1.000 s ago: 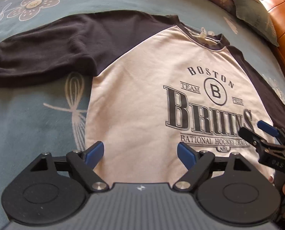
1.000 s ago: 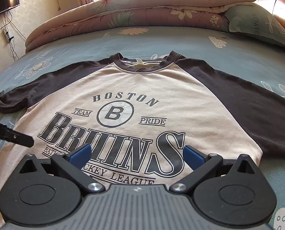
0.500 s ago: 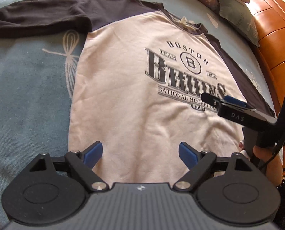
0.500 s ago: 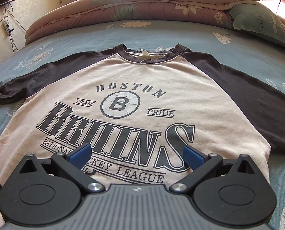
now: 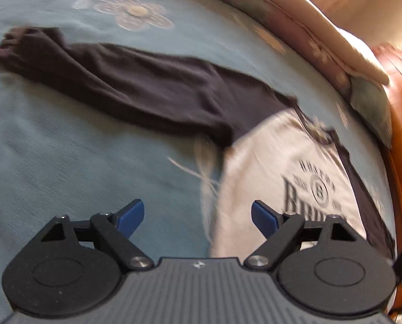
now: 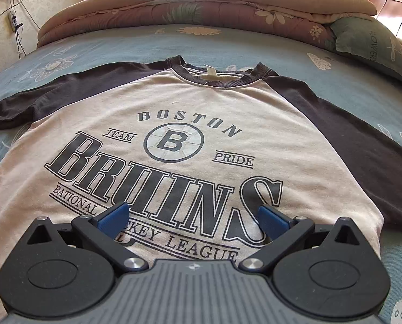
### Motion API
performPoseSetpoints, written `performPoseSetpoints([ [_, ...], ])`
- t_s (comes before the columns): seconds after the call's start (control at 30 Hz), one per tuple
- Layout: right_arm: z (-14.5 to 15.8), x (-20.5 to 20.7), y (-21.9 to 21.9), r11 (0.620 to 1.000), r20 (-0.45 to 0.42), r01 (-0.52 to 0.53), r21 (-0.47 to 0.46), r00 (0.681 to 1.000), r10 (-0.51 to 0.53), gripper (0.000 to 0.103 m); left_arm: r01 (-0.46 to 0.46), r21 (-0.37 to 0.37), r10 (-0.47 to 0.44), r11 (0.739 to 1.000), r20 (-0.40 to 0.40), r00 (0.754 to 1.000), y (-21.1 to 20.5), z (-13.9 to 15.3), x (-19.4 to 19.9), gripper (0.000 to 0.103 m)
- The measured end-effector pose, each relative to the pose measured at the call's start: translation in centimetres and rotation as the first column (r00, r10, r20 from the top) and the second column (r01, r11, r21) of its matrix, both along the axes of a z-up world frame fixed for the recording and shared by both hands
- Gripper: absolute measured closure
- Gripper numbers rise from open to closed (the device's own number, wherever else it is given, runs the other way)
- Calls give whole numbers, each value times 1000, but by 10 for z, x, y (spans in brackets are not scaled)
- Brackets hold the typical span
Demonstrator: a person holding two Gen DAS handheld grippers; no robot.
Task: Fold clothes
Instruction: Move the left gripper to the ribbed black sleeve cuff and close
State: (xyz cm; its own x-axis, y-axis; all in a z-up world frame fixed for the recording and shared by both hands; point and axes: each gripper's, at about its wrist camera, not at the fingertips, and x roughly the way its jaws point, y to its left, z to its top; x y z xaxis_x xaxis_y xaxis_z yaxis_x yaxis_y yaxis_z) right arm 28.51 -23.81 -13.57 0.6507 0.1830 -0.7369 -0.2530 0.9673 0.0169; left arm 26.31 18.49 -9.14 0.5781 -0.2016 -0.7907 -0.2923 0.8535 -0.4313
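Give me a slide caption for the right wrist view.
Open right gripper poised over a Bruins shirt spread flat on the bed.

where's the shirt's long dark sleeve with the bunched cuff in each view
Left wrist view: the dark sleeve stretches across the upper middle, its cuff at the far left on the blue bedspread.
Right wrist view: the same sleeve lies at the left edge, cuff at the border.
Shared landmark: the circled B logo on the shirt's chest.
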Motion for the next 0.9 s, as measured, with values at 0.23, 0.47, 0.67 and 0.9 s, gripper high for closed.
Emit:
performPoseSetpoints([
  [0.23,-1,1,3,1000,6,0,-13,1000,0,0,-417,-118,422,901,18,906,148,-14,-1,28],
  [0.47,-2,4,5,1000,16,-4,-25,1000,4,0,-552,-281,582,785,29,813,216,-56,8,41],
  [0.67,-3,6,7,999,23,-3,-35,1000,4,0,-579,-337,637,742,85,766,249,-67,24,45],
  [0.9,-4,6,9,999,34,-3,-40,999,4,0,-587,-289,638,756,127,759,259,-69,41,60],
])
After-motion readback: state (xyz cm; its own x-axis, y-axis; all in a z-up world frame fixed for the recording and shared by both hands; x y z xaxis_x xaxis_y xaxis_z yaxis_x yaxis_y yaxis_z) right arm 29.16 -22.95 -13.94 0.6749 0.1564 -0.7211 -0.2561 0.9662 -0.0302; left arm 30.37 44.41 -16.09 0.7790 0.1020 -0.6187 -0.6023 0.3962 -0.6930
